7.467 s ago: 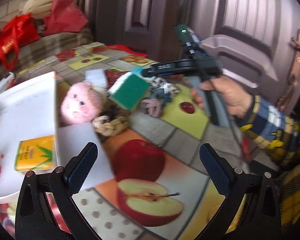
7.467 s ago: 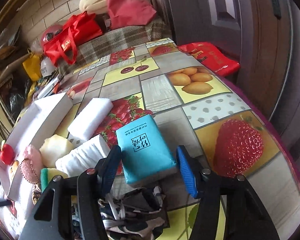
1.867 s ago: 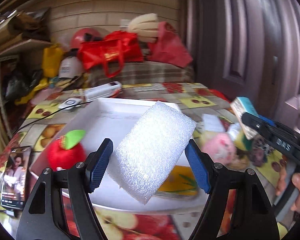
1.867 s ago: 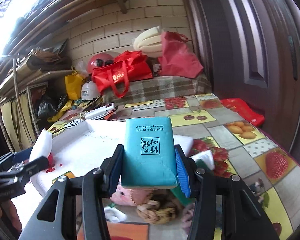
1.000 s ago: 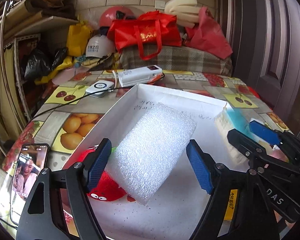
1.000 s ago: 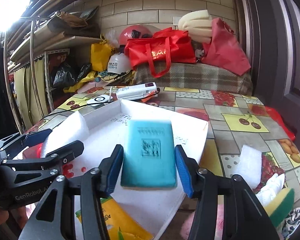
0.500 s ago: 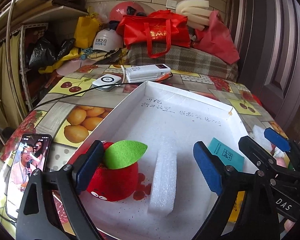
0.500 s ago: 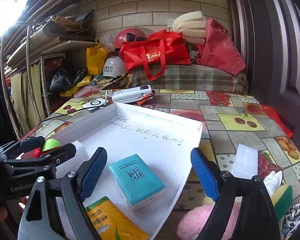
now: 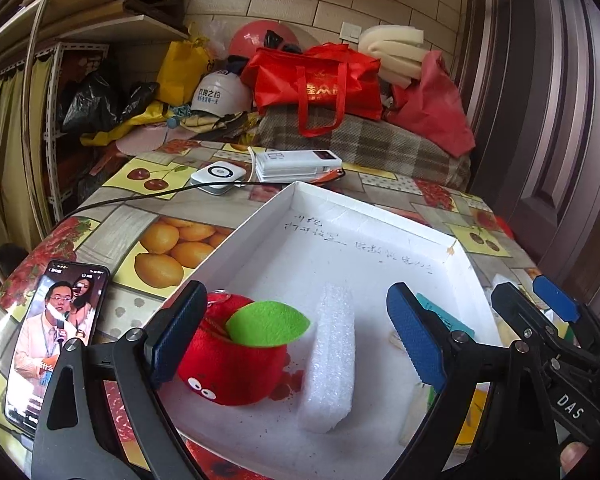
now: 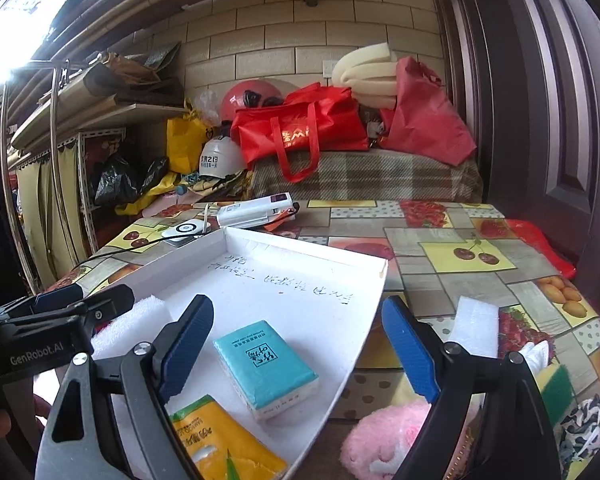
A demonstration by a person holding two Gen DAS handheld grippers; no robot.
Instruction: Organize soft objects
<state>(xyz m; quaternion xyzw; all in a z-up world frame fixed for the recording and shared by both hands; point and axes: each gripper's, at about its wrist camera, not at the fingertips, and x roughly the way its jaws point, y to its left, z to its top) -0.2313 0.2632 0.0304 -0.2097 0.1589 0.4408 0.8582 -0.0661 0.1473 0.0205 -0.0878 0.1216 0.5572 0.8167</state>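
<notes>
A white box [image 9: 380, 208] [image 10: 300, 248] sits on the fruit-print table. In it lie a red plush apple [image 9: 232, 364], a white foam block [image 9: 332, 356] [image 10: 132, 320], a teal tissue pack [image 10: 266, 364] [image 9: 440, 316] and a yellow tissue pack [image 10: 216, 436]. My left gripper [image 9: 296, 340] is open and empty just above the apple and foam block. My right gripper [image 10: 296, 344] is open and empty above the teal pack. A pink plush [image 10: 384, 436], a second foam block [image 10: 476, 328] and a green-yellow sponge [image 10: 556, 388] lie outside the box at the right.
A phone [image 9: 52, 340] with a lit screen lies at the table's left edge. A white charger puck [image 9: 218, 174] with a black cable and a power bank [image 9: 296, 164] lie behind the box. Red bags [image 10: 300, 132] and helmets pile up beyond the table. A door stands at the right.
Both grippers opened over the box: the foam block dropped beside the apple and the teal pack landed near the yellow pack. Since then both grippers have pulled back slightly.
</notes>
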